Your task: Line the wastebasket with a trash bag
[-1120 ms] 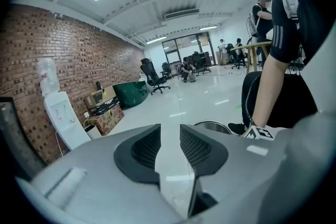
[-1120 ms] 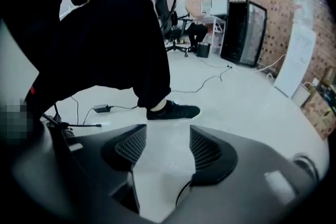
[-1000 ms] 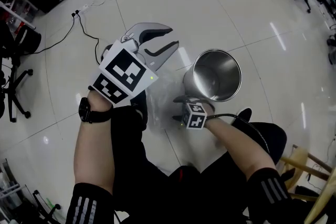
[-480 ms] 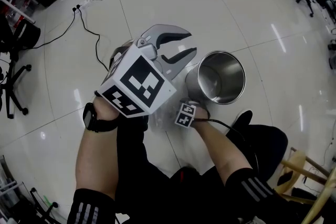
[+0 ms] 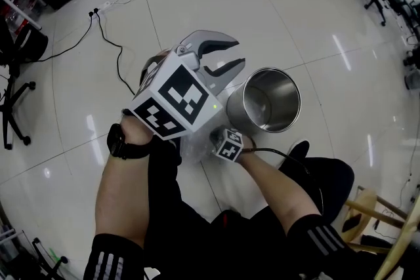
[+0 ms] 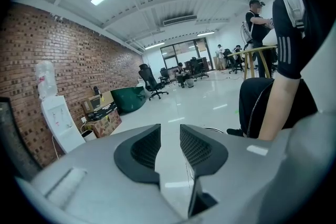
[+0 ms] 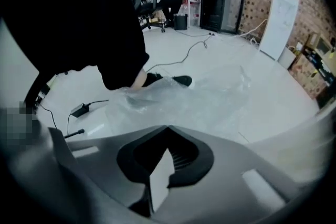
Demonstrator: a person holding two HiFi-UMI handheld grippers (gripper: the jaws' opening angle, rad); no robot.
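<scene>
A steel wastebasket (image 5: pixel 269 101) stands upright and unlined on the white floor. A clear trash bag (image 5: pixel 191 147) lies crumpled on the floor just left of it, mostly hidden under my hands. In the right gripper view the trash bag (image 7: pixel 189 94) spreads out ahead, its near edge reaching the jaw tips. My right gripper (image 7: pixel 168 129) points steeply down and is shut on that edge; its marker cube (image 5: pixel 230 145) shows beside the basket. My left gripper (image 5: pixel 230 56) is held high above the floor. The left gripper (image 6: pixel 169 131) has its jaws slightly apart with nothing between them.
A cable and power strip (image 5: pixel 105 10) trail across the floor at upper left. Office chairs (image 5: pixel 13 75) stand at the left edge, a wooden stool (image 5: pixel 384 220) at lower right. My shoe (image 5: pixel 298 146) rests near the basket. A small adapter (image 7: pixel 81 109) lies left of the bag.
My right gripper has sunk toward the bag and shifted left beside the basket. The left gripper stays raised, its jaws as before.
</scene>
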